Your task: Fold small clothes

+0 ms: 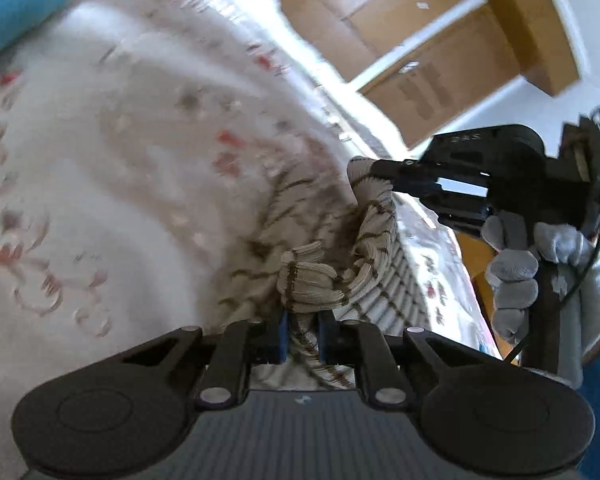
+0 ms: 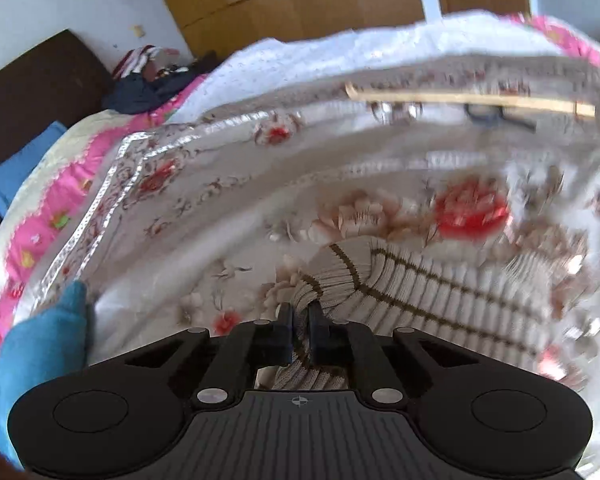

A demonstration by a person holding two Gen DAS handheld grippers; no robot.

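Note:
A small cream ribbed garment with thin brown stripes [image 1: 364, 256] hangs bunched between both grippers above the floral cloth [image 1: 120, 160]. My left gripper [image 1: 302, 334] is shut on one edge of it. My right gripper [image 2: 299, 332] is shut on another edge, and it also shows in the left wrist view [image 1: 384, 178], held by a gloved hand [image 1: 516, 276]. In the right wrist view the garment [image 2: 420, 280] stretches away to the right over the cloth [image 2: 220, 200]. Both views are motion-blurred.
A blue cloth [image 2: 40, 356] lies at the left, also seen top left in the left wrist view [image 1: 24, 4]. A pile of dark clothes [image 2: 152, 80] sits at the far edge. A wooden stick [image 2: 460, 98] lies across the far side. Cardboard boxes [image 1: 440, 52] stand beyond.

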